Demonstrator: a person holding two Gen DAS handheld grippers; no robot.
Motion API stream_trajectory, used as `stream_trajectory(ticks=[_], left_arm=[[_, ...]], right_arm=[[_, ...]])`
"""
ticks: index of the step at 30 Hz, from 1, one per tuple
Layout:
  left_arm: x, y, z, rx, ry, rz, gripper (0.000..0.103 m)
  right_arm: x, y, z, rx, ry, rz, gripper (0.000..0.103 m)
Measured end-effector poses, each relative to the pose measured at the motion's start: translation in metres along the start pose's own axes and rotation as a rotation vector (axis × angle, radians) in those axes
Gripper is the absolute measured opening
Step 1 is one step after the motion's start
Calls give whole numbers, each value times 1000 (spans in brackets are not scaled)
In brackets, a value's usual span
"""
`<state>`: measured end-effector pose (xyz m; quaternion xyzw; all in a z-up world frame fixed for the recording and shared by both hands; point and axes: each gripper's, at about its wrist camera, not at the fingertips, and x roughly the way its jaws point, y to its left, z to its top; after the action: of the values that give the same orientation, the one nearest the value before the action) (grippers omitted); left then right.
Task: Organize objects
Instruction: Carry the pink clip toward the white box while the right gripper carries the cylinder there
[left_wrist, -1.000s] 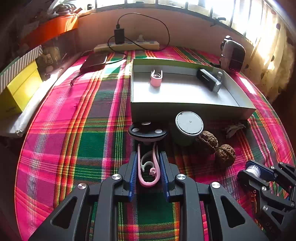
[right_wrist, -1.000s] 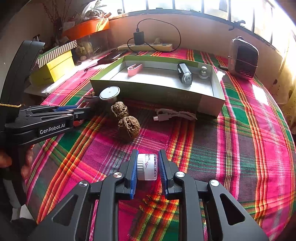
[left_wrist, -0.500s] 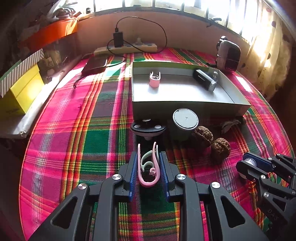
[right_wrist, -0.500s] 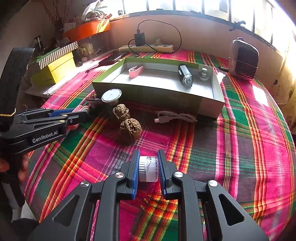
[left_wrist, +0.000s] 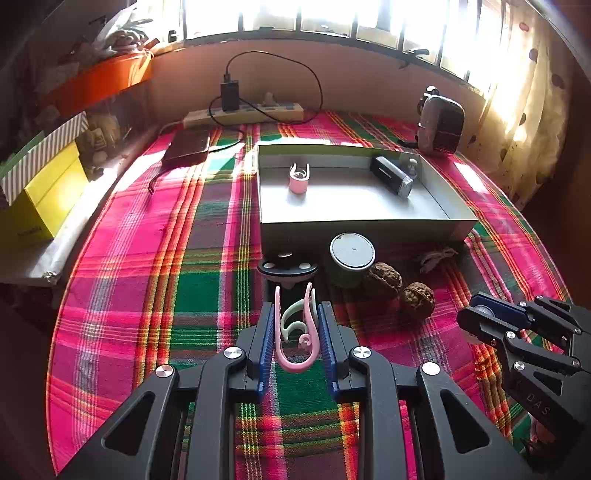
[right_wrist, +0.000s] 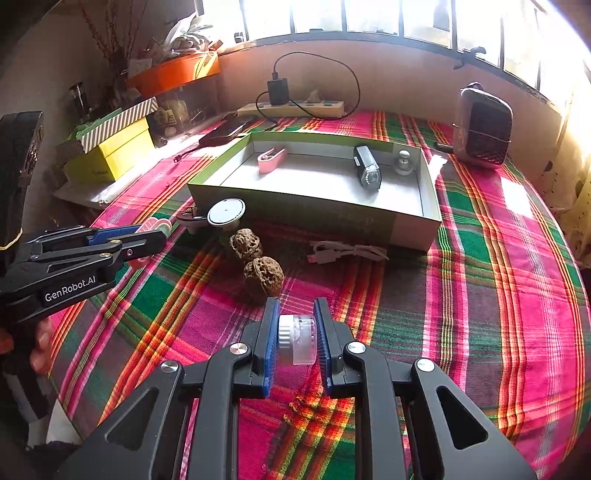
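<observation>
My left gripper (left_wrist: 295, 325) is shut on a pink and pale green clip (left_wrist: 295, 332) and holds it above the plaid cloth, in front of the open box (left_wrist: 354, 225). My right gripper (right_wrist: 295, 332) is shut on a small clear bottle with a white cap (right_wrist: 297, 338), held above the cloth. In the left wrist view the right gripper (left_wrist: 491, 317) is at the right edge. In the right wrist view the left gripper (right_wrist: 147, 232) is at the left. The box (right_wrist: 314, 214) holds a pink clip (right_wrist: 271, 158), a black light (right_wrist: 365, 171) and a small white knob (right_wrist: 402, 162).
In front of the box stand a round white-lidded pot (left_wrist: 351, 258), a black three-button piece (left_wrist: 288, 269), two walnuts (right_wrist: 255, 258) and a coiled white cable (right_wrist: 347, 253). A speaker (right_wrist: 484, 129), a power strip (left_wrist: 243, 110) and yellow boxes (left_wrist: 37, 203) are around the table's edge.
Both grippers have risen and pulled back a little from the cloth with their objects still held. The box and loose items have not moved.
</observation>
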<state>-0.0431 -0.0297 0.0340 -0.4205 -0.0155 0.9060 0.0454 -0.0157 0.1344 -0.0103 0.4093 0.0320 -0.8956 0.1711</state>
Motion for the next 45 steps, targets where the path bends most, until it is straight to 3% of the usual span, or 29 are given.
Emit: stream_trajectory(ticks=[23, 35, 45], left_arm=[[13, -2, 47, 10, -22, -55, 21], [44, 0, 83, 3, -10, -61, 21], [73, -4, 95, 11, 24, -55, 21]], right_arm=[[5, -12, 61, 10, -64, 6, 20], [42, -21, 106, 3, -49, 16, 20], [81, -31, 133, 13, -12, 12, 20]])
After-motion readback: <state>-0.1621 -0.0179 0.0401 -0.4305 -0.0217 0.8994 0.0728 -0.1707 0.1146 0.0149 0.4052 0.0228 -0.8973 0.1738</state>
